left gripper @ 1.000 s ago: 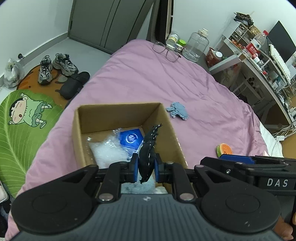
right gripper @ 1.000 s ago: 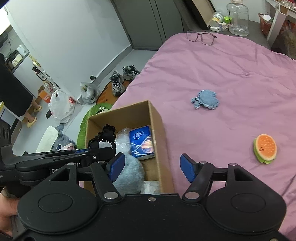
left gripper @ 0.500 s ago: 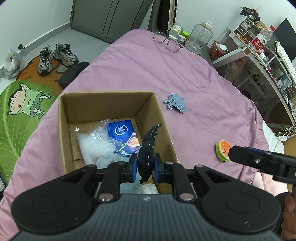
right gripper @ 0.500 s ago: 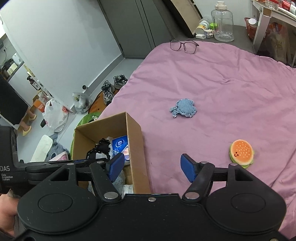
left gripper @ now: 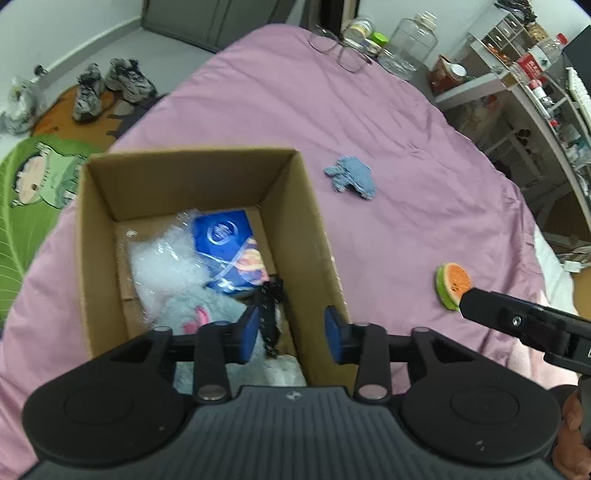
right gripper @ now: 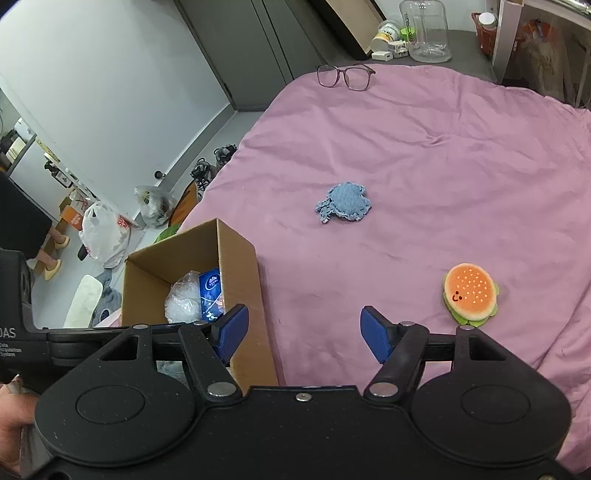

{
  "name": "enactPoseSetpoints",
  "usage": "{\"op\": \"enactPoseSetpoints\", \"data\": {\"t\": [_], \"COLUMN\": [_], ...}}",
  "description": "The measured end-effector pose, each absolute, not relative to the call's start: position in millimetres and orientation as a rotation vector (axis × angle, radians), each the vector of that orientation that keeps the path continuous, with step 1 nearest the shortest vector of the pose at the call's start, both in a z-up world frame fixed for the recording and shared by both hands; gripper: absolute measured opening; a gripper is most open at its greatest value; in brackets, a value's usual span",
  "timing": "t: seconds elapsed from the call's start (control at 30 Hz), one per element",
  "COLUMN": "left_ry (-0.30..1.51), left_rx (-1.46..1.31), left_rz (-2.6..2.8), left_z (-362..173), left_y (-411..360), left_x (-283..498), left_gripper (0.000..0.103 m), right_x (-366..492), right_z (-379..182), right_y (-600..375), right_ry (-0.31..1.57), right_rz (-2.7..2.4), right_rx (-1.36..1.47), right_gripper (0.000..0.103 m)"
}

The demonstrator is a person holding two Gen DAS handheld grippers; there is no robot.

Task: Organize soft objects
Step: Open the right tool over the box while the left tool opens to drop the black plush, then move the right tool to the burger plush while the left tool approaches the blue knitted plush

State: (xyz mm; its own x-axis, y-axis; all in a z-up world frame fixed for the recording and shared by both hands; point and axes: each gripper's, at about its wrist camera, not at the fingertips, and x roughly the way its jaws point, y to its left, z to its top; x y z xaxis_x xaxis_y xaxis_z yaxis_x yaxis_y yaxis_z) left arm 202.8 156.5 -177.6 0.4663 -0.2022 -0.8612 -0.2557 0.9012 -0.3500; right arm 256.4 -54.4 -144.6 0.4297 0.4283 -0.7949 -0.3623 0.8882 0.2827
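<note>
A cardboard box sits on the pink bed, also in the right wrist view. Inside lie a blue tissue pack, a clear plastic bag, a pale blue plush and a black lacy item. My left gripper is open over the box, the black item hanging loose beside its left pad. My right gripper is open and empty above the bed. A blue knitted piece and a burger plush lie on the bed.
Glasses lie at the bed's far end. Shoes and a green cartoon mat are on the floor to the left. A cluttered desk stands at the right. A clear jar stands beyond the bed.
My left gripper has opened and let go of the black lacy item, which drops into the box. My right gripper has moved right, away from the box toward the burger plush.
</note>
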Motion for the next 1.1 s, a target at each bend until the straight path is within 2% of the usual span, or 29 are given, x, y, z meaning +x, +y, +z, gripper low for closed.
{"op": "enactPoseSetpoints", "data": {"t": [0.23, 0.4, 0.5, 0.67, 1.1], "left_ry": [1.109, 1.079, 1.06, 1.041, 0.987], "left_rx": [-0.441, -0.424, -0.418, -0.4, -0.296], "left_rz": [0.044, 0.052, 0.06, 0.08, 0.089], "left_z": [-163.7, -147.4, -136.4, -119.5, -81.1], "left_y": [151.9, 144.6, 141.5, 134.8, 109.1], "left_x": [201.5, 197.2, 192.0, 184.9, 163.9], "left_gripper": [0.045, 0.063, 0.07, 0.073, 0.074], "right_x": [260.7, 255.9, 252.7, 246.3, 231.2], "right_z": [-145.0, -134.4, -128.1, -117.7, -100.3], "right_y": [-68.4, -77.5, -84.7, -96.2, -125.9], "right_ry": [1.024, 0.992, 0.971, 0.951, 0.917], "right_rz": [0.495, 0.502, 0.504, 0.516, 0.506], "right_rx": [0.099, 0.079, 0.078, 0.09, 0.091], "right_gripper": [0.067, 0.071, 0.075, 0.083, 0.095]}}
